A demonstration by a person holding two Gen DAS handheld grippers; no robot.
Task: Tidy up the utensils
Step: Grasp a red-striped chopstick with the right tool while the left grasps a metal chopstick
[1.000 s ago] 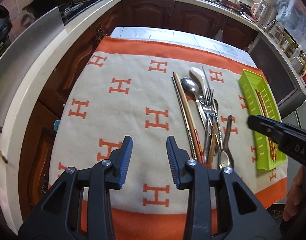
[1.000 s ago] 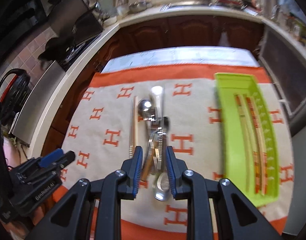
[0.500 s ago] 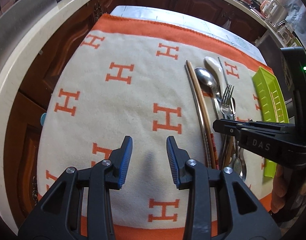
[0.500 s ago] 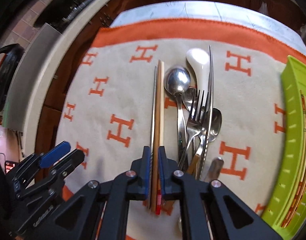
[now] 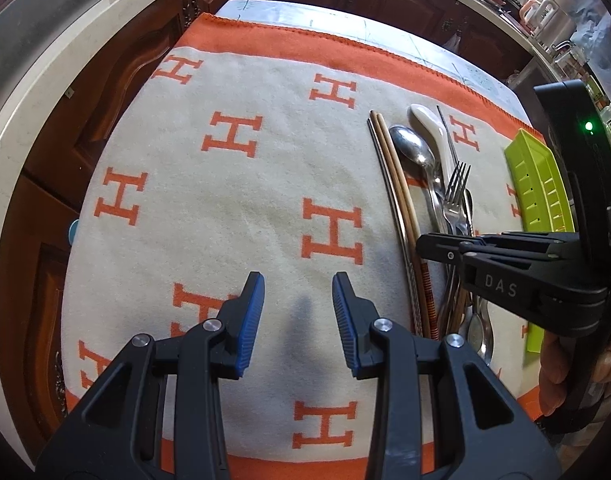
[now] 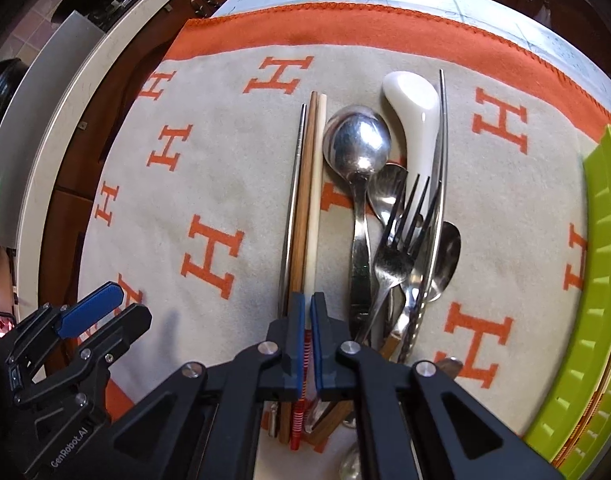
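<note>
Right hand-held gripper (image 6: 308, 344) pinches a pale chopstick (image 6: 316, 200) near its red-striped end, pads flat on its sides; grip at the handle end probably so the tip can trail into the green tray (image 6: 597, 280), well off to its right. The other chopsticks (image 6: 301, 200), spoons (image 6: 357, 140) and fork (image 6: 397, 248) lie just right of the pinch on the blanket (image 5: 225, 208). Left hand-held gripper (image 5: 297, 316) spread wide, holding nothing, low over bare blanket, likely parked clear.

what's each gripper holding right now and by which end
The right gripper is shut on the pale chopstick, gripping it near its red-striped handle end. The left gripper is open above the cloth, holding nothing.
</note>
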